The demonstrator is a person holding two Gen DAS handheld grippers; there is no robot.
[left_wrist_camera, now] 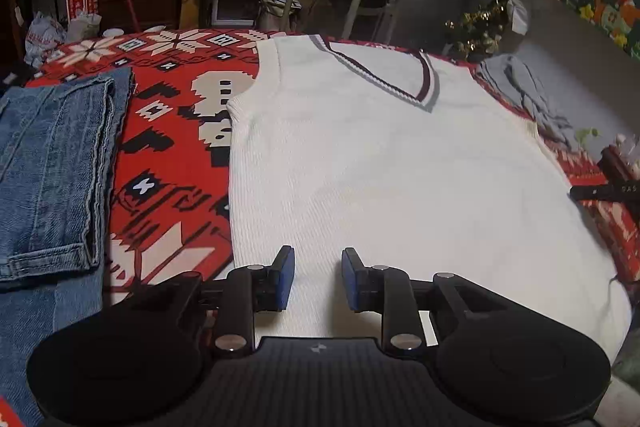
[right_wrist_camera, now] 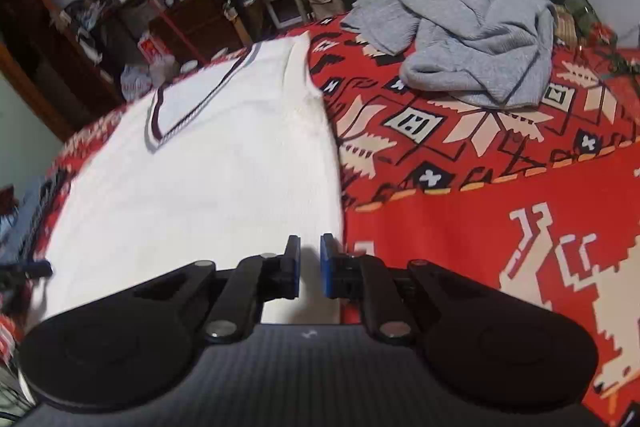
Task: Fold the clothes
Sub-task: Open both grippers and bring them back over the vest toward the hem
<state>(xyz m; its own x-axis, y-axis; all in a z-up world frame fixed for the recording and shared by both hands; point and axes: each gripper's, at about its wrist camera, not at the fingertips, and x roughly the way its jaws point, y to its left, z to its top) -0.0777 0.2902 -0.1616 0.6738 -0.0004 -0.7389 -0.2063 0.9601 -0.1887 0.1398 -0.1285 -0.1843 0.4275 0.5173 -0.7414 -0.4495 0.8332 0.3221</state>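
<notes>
A white knitted vest (left_wrist_camera: 380, 167) with a dark-striped V-neck lies spread flat, front up, on the red patterned cloth (right_wrist_camera: 500, 163) that covers the surface, its neck at the far end and its hem toward the person. To its left sits a pair of jeans (left_wrist_camera: 52, 163), already folded into a long stack; off to the right, well apart from the vest, a grey sweater (right_wrist_camera: 476, 31) lies in a crumpled heap. The left tool (left_wrist_camera: 318, 277) hangs over the near part of the vest, a little in from its left edge, with its blue pads spread and nothing between them. The right tool (right_wrist_camera: 310, 265) sits at the vest's right edge near the hem, its pads drawn close with only a narrow gap; white cloth shows behind that gap, but I cannot tell whether any of it is pinched. From where I stand, the vest looks to be the piece in hand, laid out and smoothed for folding, with both tools stationed at its near end. Judging by that, the next move calls for each tool to get a firm nip on a layer of the knit at the hem or side edge, low enough to catch both front and back, then carry the cloth over evenly so the fold lands straight without dragging the vest across the cloth.
</notes>
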